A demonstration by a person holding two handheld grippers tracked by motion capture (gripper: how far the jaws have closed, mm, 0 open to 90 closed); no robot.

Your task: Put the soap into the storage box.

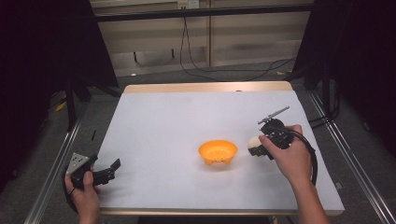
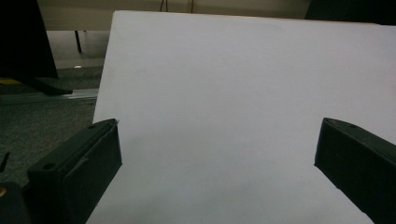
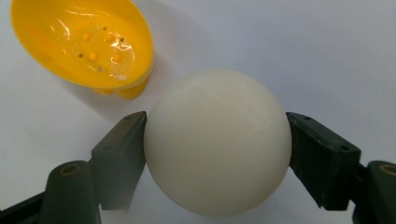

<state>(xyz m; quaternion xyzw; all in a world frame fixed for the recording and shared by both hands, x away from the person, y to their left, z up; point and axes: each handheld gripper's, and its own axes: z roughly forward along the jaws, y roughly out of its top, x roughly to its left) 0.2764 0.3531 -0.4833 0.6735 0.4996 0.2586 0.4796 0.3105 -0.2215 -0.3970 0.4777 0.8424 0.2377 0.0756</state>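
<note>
At the near left corner of the table, the left gripper rested with its jaws spread wide and nothing between them. Farther in, the right gripper clamped a white ball just right of the orange bowl.

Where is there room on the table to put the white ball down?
Plenty: the far half of the table beyond the yellow bowl, and the stretch between the bowl and the left claw. It is crowded where the right claw holds the white ball.
</note>
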